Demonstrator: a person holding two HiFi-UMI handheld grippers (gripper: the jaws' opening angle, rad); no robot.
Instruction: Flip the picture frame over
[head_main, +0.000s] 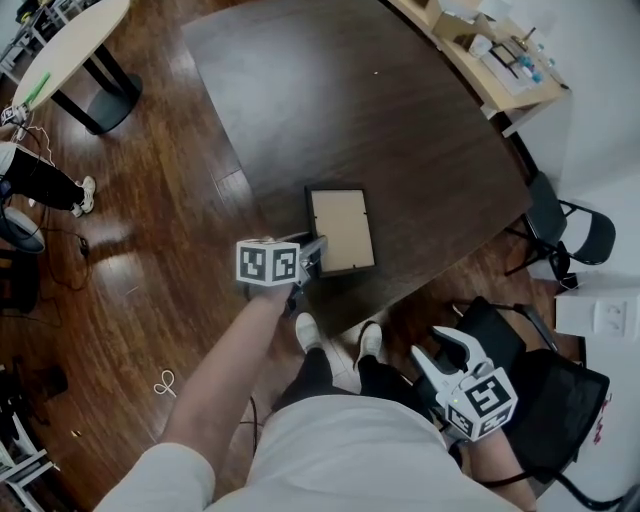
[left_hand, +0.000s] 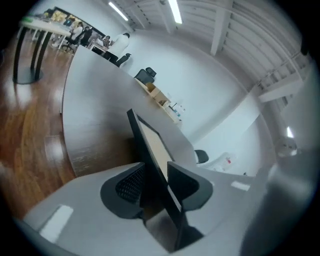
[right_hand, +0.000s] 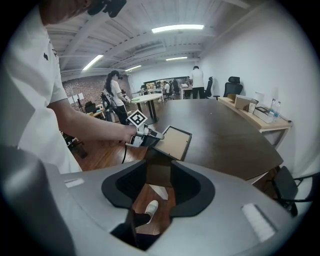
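The picture frame (head_main: 342, 230), black-edged with a tan panel facing up, lies flat on the dark table (head_main: 350, 100) near its front edge. My left gripper (head_main: 316, 250) is at the frame's near left corner. In the left gripper view the picture frame (left_hand: 150, 142) runs edge-on between the jaws of the left gripper (left_hand: 156, 180), which stand a little apart from it. My right gripper (head_main: 440, 352) hangs low at the right, open and holding nothing, off the table beside a chair. The right gripper view shows the picture frame (right_hand: 176, 141) beyond the right gripper (right_hand: 159, 187).
Black chairs stand at the table's right (head_main: 570, 230) and by my right hand (head_main: 545, 395). A light wooden desk (head_main: 500, 70) with small items is at the far right. A round table (head_main: 70, 40) stands far left. My shoes (head_main: 310, 330) are under the table's edge.
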